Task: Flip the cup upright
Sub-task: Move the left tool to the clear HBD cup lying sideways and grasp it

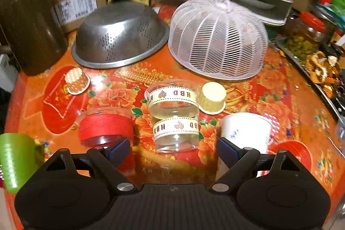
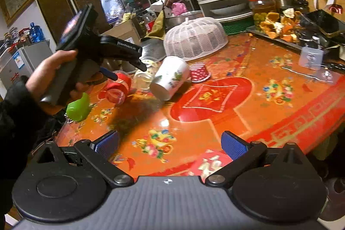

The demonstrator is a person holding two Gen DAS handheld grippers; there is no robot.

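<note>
A clear plastic cup with "HBD" ribbon bands lies on its side on the red floral table, mouth toward me; it also shows in the right wrist view. My left gripper is open just in front of it, fingers spread wider than the cup, touching nothing. A white floral cup lies on its side by the right finger; in the right wrist view its mouth faces me. My right gripper is open and empty above the table's near part, well away from the cups.
A cup of red thread lies left of the clear cup. A green cup is at the left edge. Small paper cups, an upturned metal colander and a white mesh food cover stand behind.
</note>
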